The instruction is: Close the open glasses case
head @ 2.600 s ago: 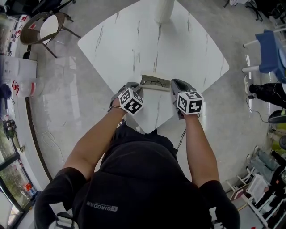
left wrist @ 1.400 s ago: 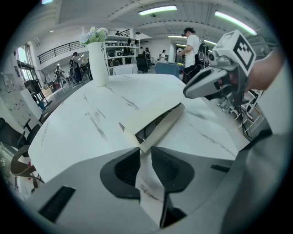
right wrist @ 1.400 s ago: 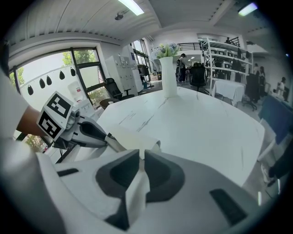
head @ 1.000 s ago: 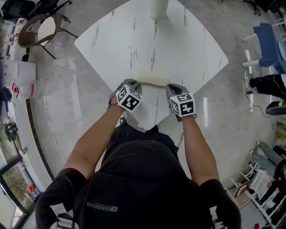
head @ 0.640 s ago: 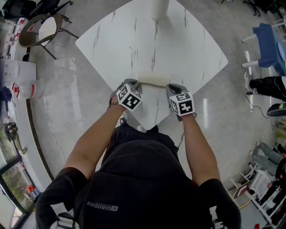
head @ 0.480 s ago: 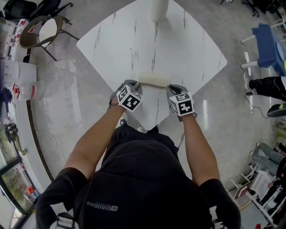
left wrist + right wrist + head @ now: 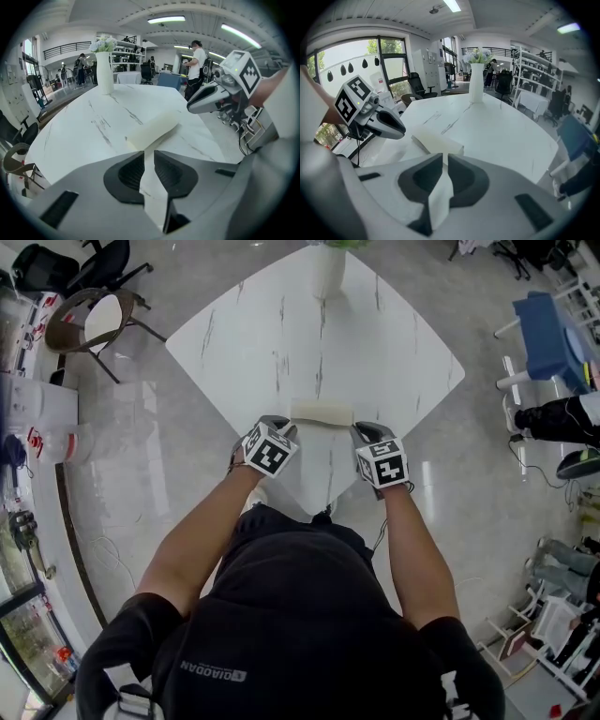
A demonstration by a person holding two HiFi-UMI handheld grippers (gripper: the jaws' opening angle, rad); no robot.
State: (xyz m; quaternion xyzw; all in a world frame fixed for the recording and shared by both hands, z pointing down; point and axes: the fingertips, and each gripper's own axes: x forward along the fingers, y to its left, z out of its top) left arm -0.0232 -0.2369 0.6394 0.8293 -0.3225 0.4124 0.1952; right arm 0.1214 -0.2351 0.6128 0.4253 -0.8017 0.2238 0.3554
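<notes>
The cream glasses case (image 7: 322, 412) lies with its lid down on the white marble table (image 7: 375, 343), near the corner closest to me. My left gripper (image 7: 279, 425) sits just off the case's left end, and my right gripper (image 7: 364, 432) just off its right end. In the left gripper view the case (image 7: 152, 131) lies a little ahead of the left gripper (image 7: 149, 154), whose jaws are shut on nothing. The right gripper view shows the case (image 7: 436, 139) just beyond the right gripper (image 7: 445, 157), likewise shut and holding nothing.
A white vase (image 7: 328, 273) with flowers stands at the table's far corner. A brown chair (image 7: 94, 320) is on the floor at the far left and blue furniture (image 7: 553, 334) at the right. People stand in the background of the left gripper view.
The case stood open with glasses showing 2.6 s ago; its lid is now down. Both grippers have drawn back a little from its ends.
</notes>
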